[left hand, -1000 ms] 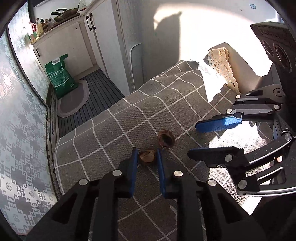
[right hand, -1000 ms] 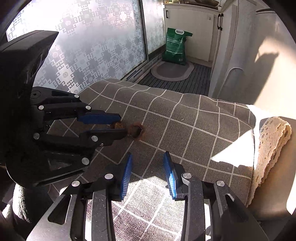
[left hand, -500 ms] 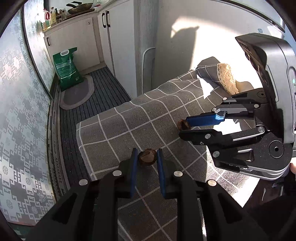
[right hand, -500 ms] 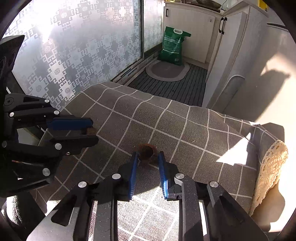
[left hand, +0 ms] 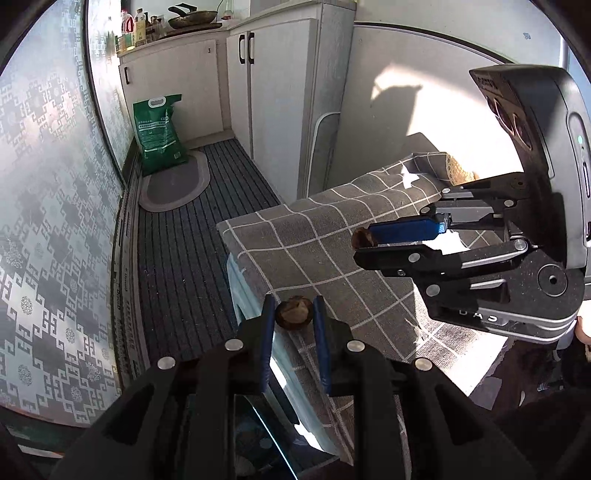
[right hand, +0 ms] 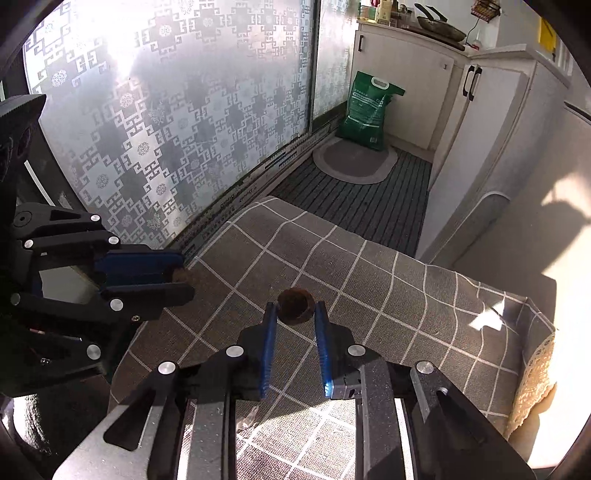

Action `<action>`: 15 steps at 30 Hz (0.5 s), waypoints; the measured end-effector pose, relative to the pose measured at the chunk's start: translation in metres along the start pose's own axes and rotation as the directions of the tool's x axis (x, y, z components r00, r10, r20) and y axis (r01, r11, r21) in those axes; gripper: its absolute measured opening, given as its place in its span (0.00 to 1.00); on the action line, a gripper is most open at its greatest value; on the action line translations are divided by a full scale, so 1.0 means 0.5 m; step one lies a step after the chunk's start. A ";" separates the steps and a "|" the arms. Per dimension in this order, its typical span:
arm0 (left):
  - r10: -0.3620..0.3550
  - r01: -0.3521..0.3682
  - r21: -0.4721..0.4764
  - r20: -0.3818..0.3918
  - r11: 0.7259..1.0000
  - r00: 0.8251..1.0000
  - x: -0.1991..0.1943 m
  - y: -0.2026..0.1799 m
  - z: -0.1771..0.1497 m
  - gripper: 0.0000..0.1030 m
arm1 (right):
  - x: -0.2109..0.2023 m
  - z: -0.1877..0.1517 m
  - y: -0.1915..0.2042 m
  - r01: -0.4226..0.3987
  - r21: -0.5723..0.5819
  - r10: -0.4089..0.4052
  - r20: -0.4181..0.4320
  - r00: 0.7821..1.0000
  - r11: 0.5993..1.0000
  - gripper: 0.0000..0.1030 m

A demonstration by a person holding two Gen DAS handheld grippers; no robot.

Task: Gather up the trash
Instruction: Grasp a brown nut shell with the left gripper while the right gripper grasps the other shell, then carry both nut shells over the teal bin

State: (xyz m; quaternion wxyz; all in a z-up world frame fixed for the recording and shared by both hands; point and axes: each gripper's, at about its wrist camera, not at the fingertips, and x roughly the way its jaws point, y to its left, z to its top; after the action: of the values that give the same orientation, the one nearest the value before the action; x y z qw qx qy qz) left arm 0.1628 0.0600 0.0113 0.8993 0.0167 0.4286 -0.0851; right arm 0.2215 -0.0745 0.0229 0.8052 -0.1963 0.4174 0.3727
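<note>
the left gripper [left hand: 293, 314] is pinched narrow around a brown nutshell half [left hand: 293, 313], a small rough-skinned cup with a dark hollow and a paler wrinkled edge. it hangs in the air over the near edge of the checked cloth [left hand: 325, 236], clear of the fabric. the right gripper [right hand: 295, 312] is likewise clamped on a second nutshell half [right hand: 296, 300], rounder and rust-brown, with a matt, grainy surface; it sits between the blue pads [right hand: 269, 332] above the middle of the cloth. in the left wrist view this second shell shows at the tip of the right gripper's fingers, raised off the cloth.

the cloth is a coarse grey weave crossed by thin white lines, draped over a boxy piece whose pale side [left hand: 251, 295] shows beneath the hem. a cream lace trim [right hand: 532, 384] hangs at its far corner, in strong sun.

on the ribbed dark floor [right hand: 369, 206] stands a green plastic sack [right hand: 367, 110] with a cut-out handle, upright against the cream cabinets [right hand: 402, 81], its base on an oval grey mat [right hand: 354, 162]. bottles [left hand: 138, 27] and a dark pan [left hand: 192, 16] stand on the cabinet top. frosted glass [right hand: 177, 110] with a square pattern lines one side.
</note>
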 end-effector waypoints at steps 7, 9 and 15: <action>0.028 -0.026 -0.089 0.017 0.996 0.999 -0.055 0.053 -0.064 0.22 | -0.014 0.022 0.058 -0.052 -0.028 0.052 0.030 0.998 0.998 0.20; 0.029 -0.027 -0.116 0.014 0.993 0.999 -0.061 0.065 -0.087 0.22 | -0.017 0.028 0.078 -0.066 -0.040 0.068 0.037 0.997 0.997 0.20; 0.024 -0.026 -0.169 -0.013 0.985 1.000 -0.060 0.098 -0.156 0.22 | -0.023 0.046 0.152 -0.122 -0.091 0.127 0.046 0.991 0.988 0.20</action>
State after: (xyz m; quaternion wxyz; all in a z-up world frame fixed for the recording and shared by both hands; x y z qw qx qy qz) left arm 0.0925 0.1204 -0.0169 0.8961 -0.0539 0.4391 -0.0371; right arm 0.1710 -0.0161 0.0453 0.7815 -0.1952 0.3911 0.4452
